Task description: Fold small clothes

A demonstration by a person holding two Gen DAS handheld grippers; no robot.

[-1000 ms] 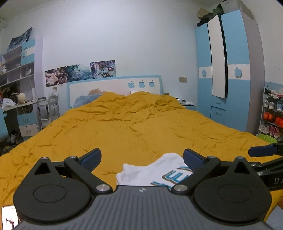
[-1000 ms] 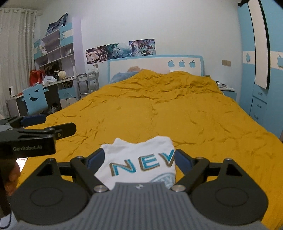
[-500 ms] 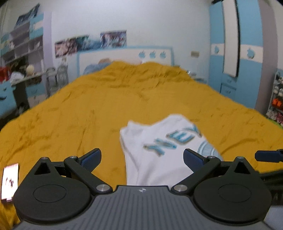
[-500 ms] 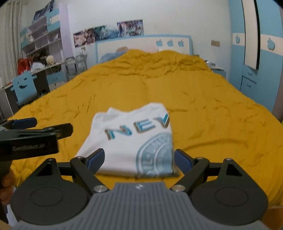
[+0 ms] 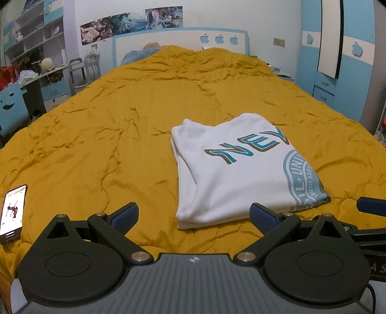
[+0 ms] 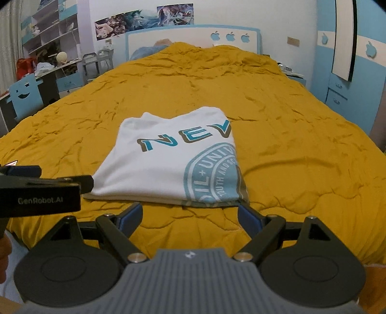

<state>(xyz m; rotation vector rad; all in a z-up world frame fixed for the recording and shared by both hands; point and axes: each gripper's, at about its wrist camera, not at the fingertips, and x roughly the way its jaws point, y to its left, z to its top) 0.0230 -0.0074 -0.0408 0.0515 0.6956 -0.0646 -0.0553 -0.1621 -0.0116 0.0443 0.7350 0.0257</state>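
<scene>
White cotton, folded into a neat rectangle, is seen lying flat on the mustard-yellow quilt [image 5: 120,120] near the foot edge of the bed: a T-shirt [image 5: 231,174] printed with teal letters and a round teal badge. The left gripper [image 5: 193,215] is held just short of the shirt's near edge with its blue-padded fingers spread wide and nothing caught between them. The right gripper [image 6: 190,215] is likewise held wide open and empty, its right finger close to the shirt's near right corner; whether it touches the cloth cannot be told. A phone [image 5: 13,212] with a lit screen is seen lying on the quilt by the bed's left edge, well apart from the shirt. Nothing is seen between either gripper and the shirt. Beyond the bed, a white-and-blue headboard [image 6: 193,38] with three apple shapes is set against the wall, posters [image 6: 144,20] are pinned above it, a cluttered desk [image 5: 36,77] is seen to the left and a blue wardrobe [image 5: 342,60] to the right.
</scene>
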